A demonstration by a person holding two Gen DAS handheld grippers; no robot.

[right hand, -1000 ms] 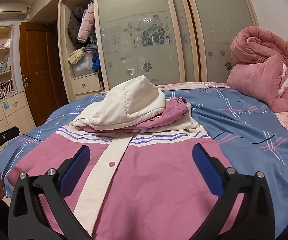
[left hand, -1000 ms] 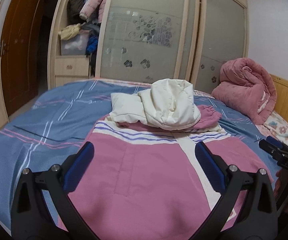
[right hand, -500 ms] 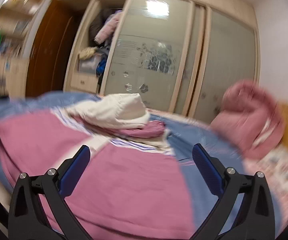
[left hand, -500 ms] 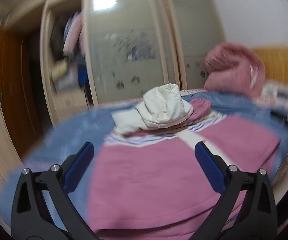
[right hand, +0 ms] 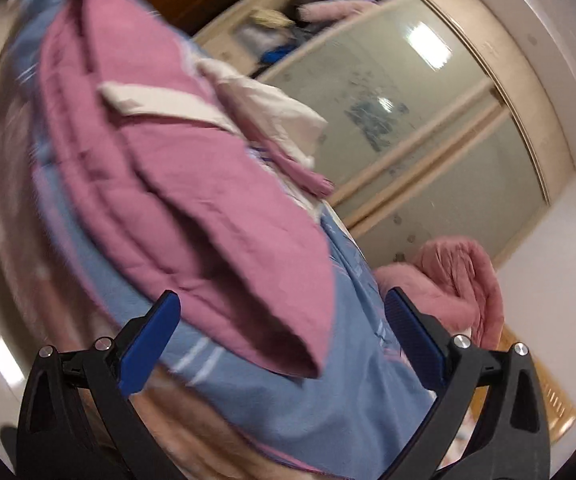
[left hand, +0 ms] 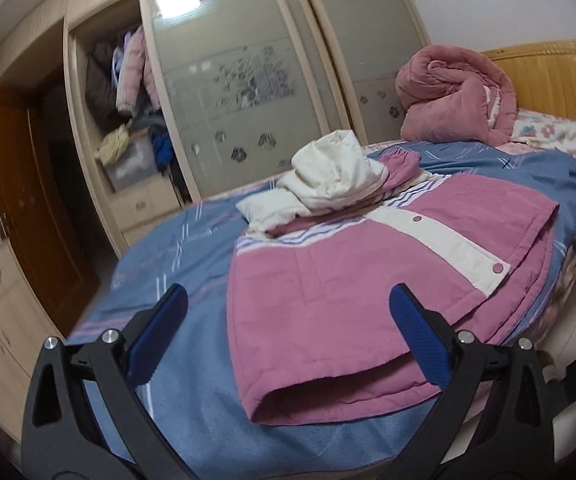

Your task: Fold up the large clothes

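A pink padded jacket (left hand: 367,288) with a cream snap placket lies spread on the blue bedspread (left hand: 176,248), its cream hood (left hand: 333,172) and sleeves bunched at the far end. My left gripper (left hand: 288,332) stands open at the jacket's near left hem corner, with nothing between its fingers. In the tilted, blurred right wrist view the same jacket (right hand: 192,184) fills the left and middle. My right gripper (right hand: 280,340) is open just in front of the right hem corner, where the hem gapes.
A rolled pink quilt (left hand: 453,94) sits by the wooden headboard (left hand: 543,72) at the far right. Behind the bed stands a wardrobe with frosted sliding doors (left hand: 240,80) and an open section full of clothes. A brown door (left hand: 28,192) is at the left.
Both grippers swung outward and down from the jacket's middle to its near hem corners, left one to the left, right one to the right. The right view has tilted steeply. The jacket lies unchanged.
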